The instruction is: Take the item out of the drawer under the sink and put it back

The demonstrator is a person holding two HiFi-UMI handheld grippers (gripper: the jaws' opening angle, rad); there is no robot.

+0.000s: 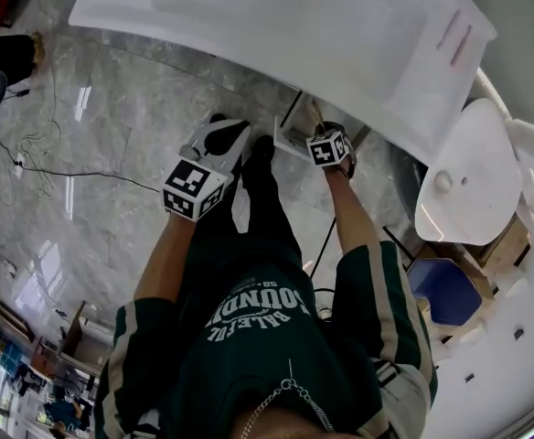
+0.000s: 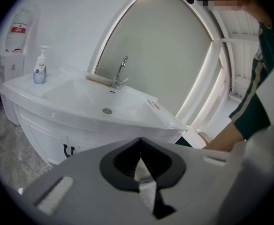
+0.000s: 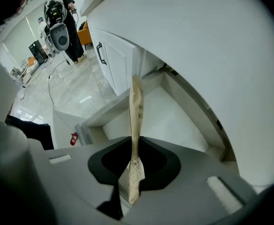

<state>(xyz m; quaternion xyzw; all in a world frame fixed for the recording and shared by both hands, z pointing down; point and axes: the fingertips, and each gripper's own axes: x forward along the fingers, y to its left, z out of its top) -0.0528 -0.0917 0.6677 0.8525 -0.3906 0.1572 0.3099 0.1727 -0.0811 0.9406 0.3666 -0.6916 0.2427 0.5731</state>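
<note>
A thin beige paper packet (image 3: 136, 121) stands edge-on between the jaws of my right gripper (image 3: 136, 142), which is shut on it. Below it lies the open white drawer (image 3: 174, 111) under the sink. In the head view the right gripper (image 1: 328, 144) points steeply down at the drawer (image 1: 290, 133), just under the front edge of the white sink (image 1: 276, 26). My left gripper (image 1: 219, 144) hangs to the left above the floor, away from the drawer. In its own view the left gripper (image 2: 140, 142) has its tips together with nothing between them, facing the sink (image 2: 90, 97).
White cabinet doors with dark handles (image 2: 69, 150) sit under the basin. A soap bottle (image 2: 40, 67) and a faucet (image 2: 119, 74) stand on the sink. A toilet (image 1: 464, 172) and a blue bin (image 1: 448, 291) are at the right. Cables (image 1: 29, 154) trail over the marble floor.
</note>
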